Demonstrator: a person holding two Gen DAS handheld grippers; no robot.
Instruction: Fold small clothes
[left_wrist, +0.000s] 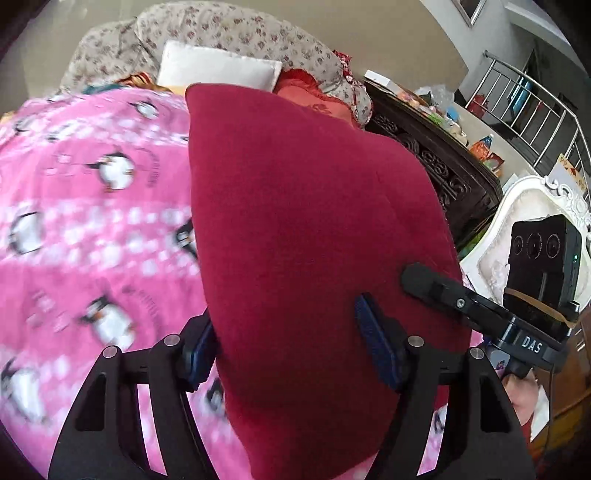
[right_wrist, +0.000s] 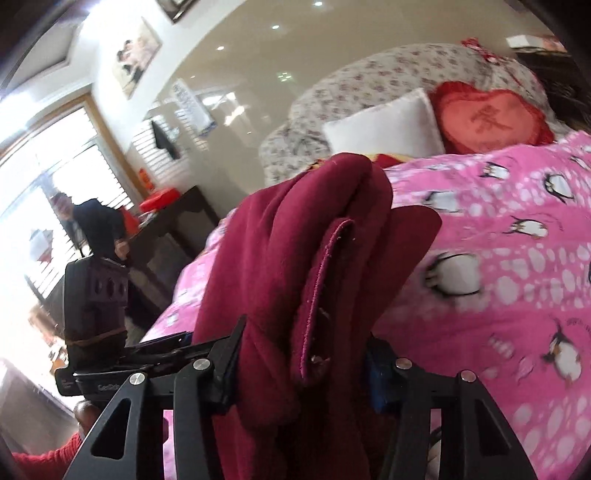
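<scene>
Two grippers, my left gripper (left_wrist: 291, 343) and right gripper (right_wrist: 301, 363), each clamp the maroon garment (left_wrist: 306, 229) above the pink blanket (left_wrist: 92, 206), ready for folding.

One garment (left_wrist: 314, 221), two pillows (left_wrist: 218, 68)

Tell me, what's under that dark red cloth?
Under the red cloth lies a pink penguin blanket, showing on the cloth's left and running on beneath it. What the blanket itself covers, and anything tucked under the cloth's middle, is hidden.
</scene>
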